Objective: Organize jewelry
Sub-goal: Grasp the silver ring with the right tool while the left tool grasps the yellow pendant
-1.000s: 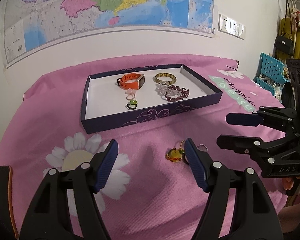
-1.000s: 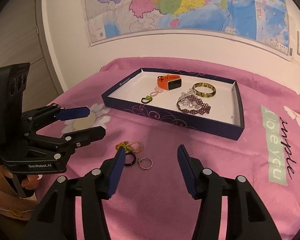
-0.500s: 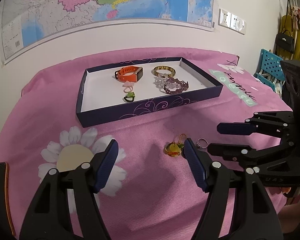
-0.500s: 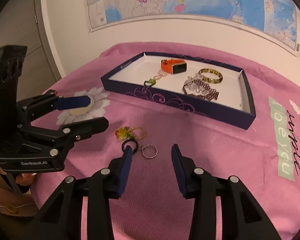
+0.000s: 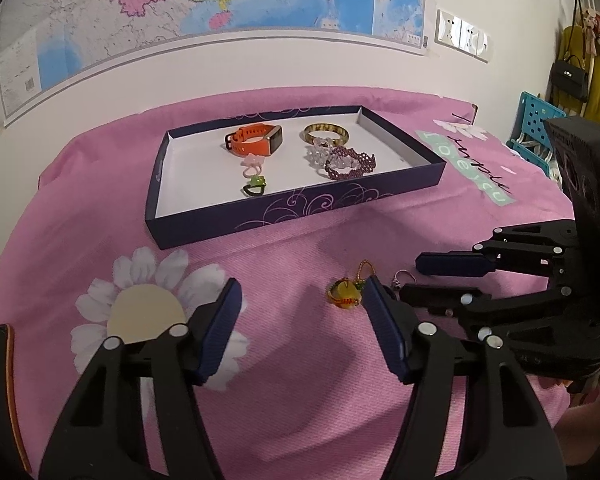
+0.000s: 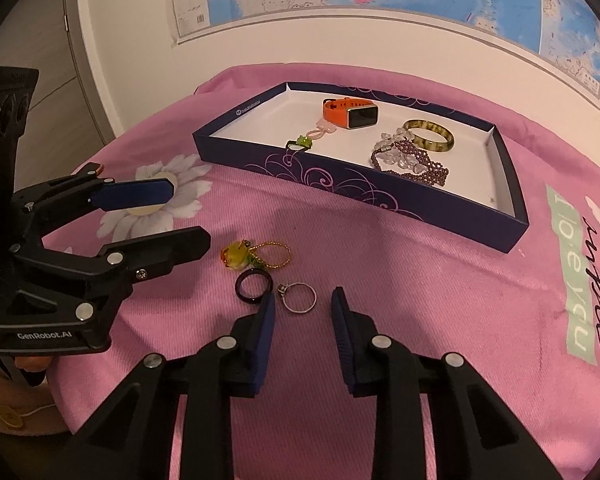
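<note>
On the pink cloth lie a silver ring (image 6: 300, 299), a black ring (image 6: 254, 286), a gold chain ring (image 6: 275, 254) and a yellow-green charm ring (image 6: 235, 257). My right gripper (image 6: 302, 299) hangs low over the silver ring. Its jaws are closing, with the ring between the pads and not touched. My left gripper (image 5: 300, 286) is also closing on nothing; the charm ring (image 5: 343, 294) lies just ahead of its right fingertip. The navy tray (image 6: 340, 184) holds an orange watch (image 6: 350, 114), an amber bangle (image 6: 430, 134), a purple bead bracelet (image 6: 416, 164) and two small rings.
The tray (image 5: 300, 208) stands behind the loose rings, near the wall with a map. A blue crate (image 5: 536, 120) and hanging bags are at the far right. A hand (image 6: 28, 364) holds the left gripper (image 6: 190, 216) at the table's left edge.
The right gripper's jaws have narrowed a lot and it has come down and closer to the silver ring. The left gripper's jaws have narrowed slightly; it has stayed put.
</note>
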